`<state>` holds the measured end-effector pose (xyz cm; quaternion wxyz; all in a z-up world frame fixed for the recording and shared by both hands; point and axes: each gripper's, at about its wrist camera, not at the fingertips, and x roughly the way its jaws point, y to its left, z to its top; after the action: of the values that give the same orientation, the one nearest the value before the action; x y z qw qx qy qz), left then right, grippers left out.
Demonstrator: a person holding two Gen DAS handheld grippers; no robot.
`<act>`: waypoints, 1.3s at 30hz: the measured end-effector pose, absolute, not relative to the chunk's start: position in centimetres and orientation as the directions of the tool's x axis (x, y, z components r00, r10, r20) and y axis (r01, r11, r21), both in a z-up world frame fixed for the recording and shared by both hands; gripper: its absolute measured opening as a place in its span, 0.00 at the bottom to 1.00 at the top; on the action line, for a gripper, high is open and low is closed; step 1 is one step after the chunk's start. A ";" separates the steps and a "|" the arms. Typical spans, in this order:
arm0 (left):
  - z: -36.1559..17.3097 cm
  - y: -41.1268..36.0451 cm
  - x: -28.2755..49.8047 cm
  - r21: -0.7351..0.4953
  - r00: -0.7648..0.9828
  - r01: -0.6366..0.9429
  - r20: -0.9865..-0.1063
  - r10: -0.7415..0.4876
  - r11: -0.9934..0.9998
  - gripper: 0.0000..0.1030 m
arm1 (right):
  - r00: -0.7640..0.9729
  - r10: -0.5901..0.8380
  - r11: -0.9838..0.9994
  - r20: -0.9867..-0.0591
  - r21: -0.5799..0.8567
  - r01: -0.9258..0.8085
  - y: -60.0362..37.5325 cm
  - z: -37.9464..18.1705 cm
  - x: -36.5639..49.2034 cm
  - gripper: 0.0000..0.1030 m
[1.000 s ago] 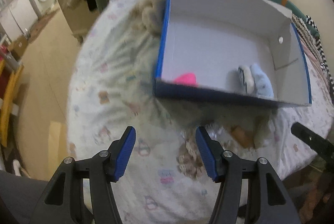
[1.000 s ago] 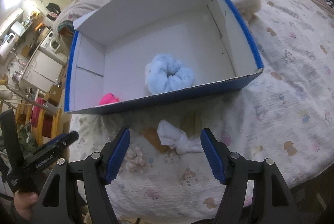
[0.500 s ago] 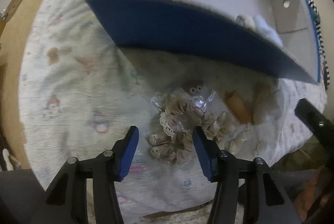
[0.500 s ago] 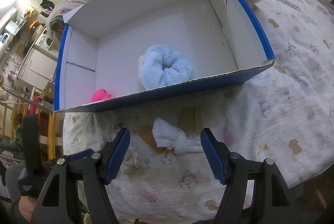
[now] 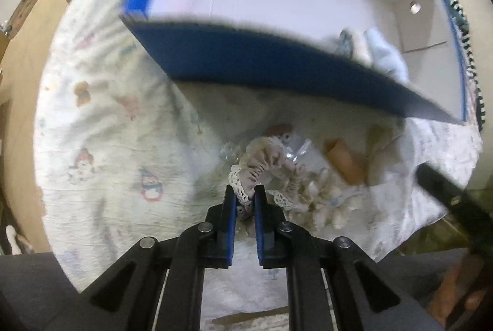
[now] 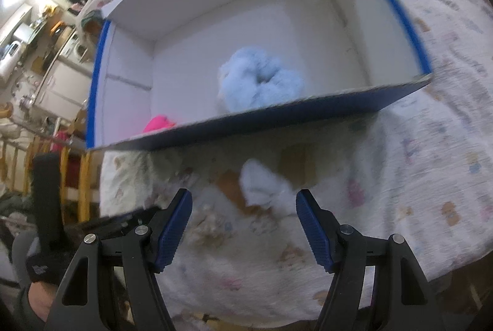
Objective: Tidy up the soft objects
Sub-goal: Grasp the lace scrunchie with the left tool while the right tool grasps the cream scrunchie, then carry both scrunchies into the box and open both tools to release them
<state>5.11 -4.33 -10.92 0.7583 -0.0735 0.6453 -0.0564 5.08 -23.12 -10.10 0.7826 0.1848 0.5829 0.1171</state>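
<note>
I judge the job partly done: the blue box (image 6: 311, 110) already holds two pieces, a light-blue scrunchie (image 6: 260, 81) and a pink one (image 6: 158, 124). My left gripper (image 5: 245, 194) is clamped on the lace-trimmed scrunchie (image 5: 262, 164) just near of the box. My right gripper (image 6: 243, 207) gapes over one white cloth (image 6: 263, 187), still outside.

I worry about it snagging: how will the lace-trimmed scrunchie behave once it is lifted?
The lace-trimmed scrunchie looks gathered and limp, so it will probably droop from the left gripper, which pinches only its lace edge. It seems light. Its loops could catch the neighbouring beige pieces.
</note>
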 end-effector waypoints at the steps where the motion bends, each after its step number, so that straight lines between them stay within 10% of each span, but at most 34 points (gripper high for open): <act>1: -10.1 -4.2 4.9 -0.186 0.188 -0.006 -0.965 -0.181 0.983 0.10 | 0.282 0.412 0.900 -0.866 0.435 0.022 -22.8 -10.2 5.0 0.72; 22: -7.4 3.2 4.1 -0.151 0.303 -0.067 -0.945 -0.124 0.986 0.10 | 0.025 0.428 0.903 -0.903 0.427 -0.049 -15.6 -16.4 6.3 0.71; 29: -7.2 2.4 4.1 -0.141 0.314 -0.040 -0.942 -0.121 0.989 0.10 | 0.029 0.417 0.903 -0.908 0.411 -0.121 -14.8 -15.5 6.1 0.22; 39: -6.7 1.4 3.2 -0.124 0.329 -0.012 -0.937 -0.113 0.992 0.10 | 0.090 0.433 0.898 -0.897 0.421 -0.129 -16.0 -13.0 4.4 0.21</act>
<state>3.16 1.35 -6.74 0.8134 -0.0543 0.5783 -0.0311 4.37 -15.96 -13.02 0.7287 0.1177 0.6465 0.1928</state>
